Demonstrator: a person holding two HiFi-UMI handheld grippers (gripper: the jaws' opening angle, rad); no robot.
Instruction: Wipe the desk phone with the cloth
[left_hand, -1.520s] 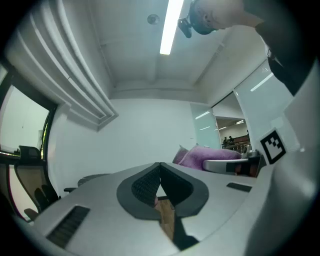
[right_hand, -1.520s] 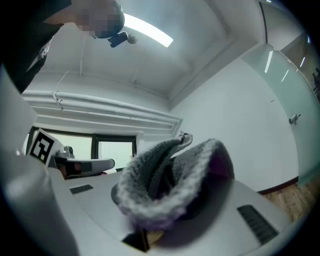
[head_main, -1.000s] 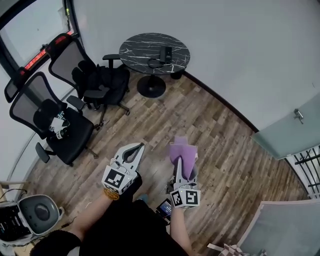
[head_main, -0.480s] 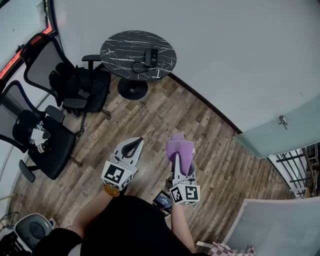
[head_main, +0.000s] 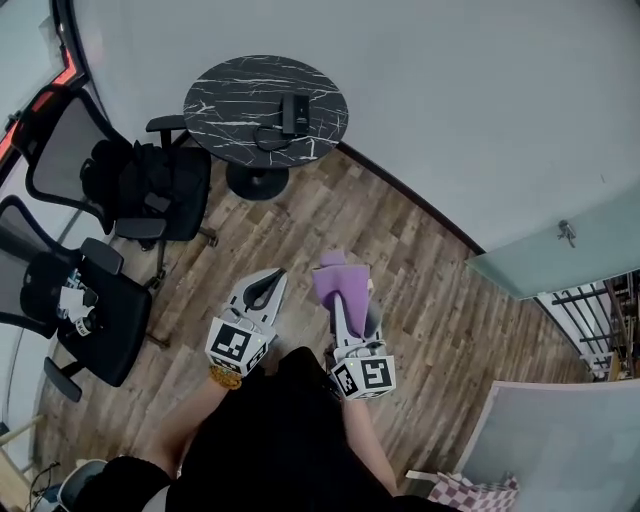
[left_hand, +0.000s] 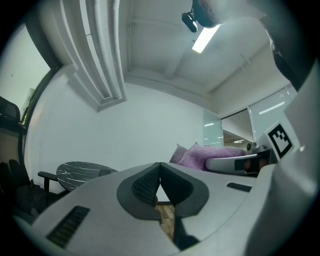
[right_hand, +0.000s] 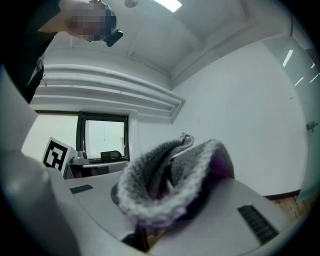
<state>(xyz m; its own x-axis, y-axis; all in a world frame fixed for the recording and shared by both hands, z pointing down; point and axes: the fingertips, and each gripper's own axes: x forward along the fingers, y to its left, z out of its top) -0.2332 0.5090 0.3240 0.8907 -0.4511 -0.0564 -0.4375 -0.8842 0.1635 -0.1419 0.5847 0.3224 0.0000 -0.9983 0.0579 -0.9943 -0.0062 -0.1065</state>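
Black top (head_main: 268, 440) — gold wristband (head_main: 224, 377); left hand-held gripper (head_main: 271, 277) and right hand-held gripper (head_main: 341, 304) white, marker-cubed.

Round table (head_main: 215, 88): far end of the floor (head_main: 440, 290), close against the wall (head_main: 450, 110).
Desk phone (head_main: 293, 110): on the table, toward its right edge.
Two chairs (head_main: 135, 175): left of the table, one behind the other along the floor's left edge.
Left gripper (head_main: 268, 282): over the floor's near part, well apart from the table, just left of the right gripper (head_main: 338, 306).
Cloth (head_main: 335, 280): between the right gripper's jaws, projecting beyond their tips.
Door (head_main: 560, 262): at the floor's right edge.
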